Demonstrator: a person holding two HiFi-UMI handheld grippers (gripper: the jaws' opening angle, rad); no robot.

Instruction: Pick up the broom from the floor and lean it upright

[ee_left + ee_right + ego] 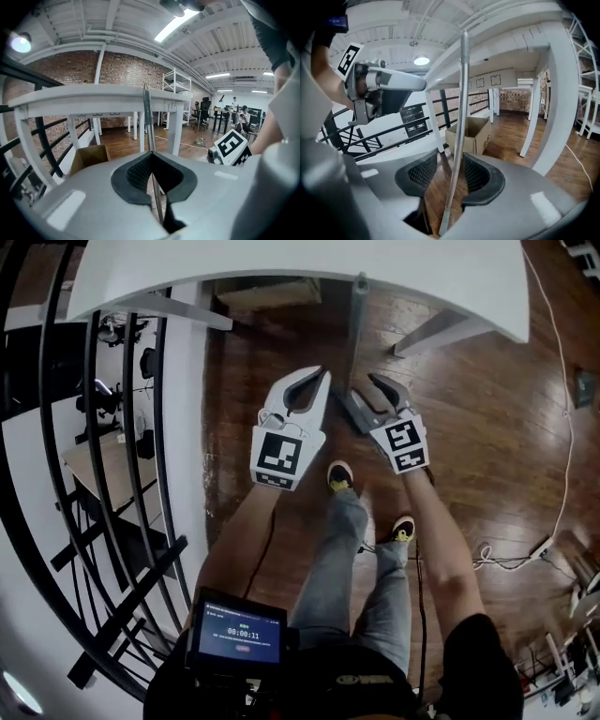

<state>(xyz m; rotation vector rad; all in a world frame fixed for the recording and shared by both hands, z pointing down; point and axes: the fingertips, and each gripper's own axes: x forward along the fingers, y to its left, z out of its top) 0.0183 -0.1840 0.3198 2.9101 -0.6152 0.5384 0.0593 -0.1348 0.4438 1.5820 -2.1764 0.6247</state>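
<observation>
The broom's grey metal handle stands nearly upright, its top resting against the edge of the white table. My right gripper is open around the handle, which passes between the pads close to the right one; I see no pad pressing on it. My left gripper is just left of the handle, shut with nothing in it. In the left gripper view the handle rises beyond the closed tips of the left gripper. The broom's head is hidden.
A black railing runs along the left over a drop. A cardboard box sits under the table by its white legs. The person's feet stand on the wood floor behind the grippers. A white cable trails at the right.
</observation>
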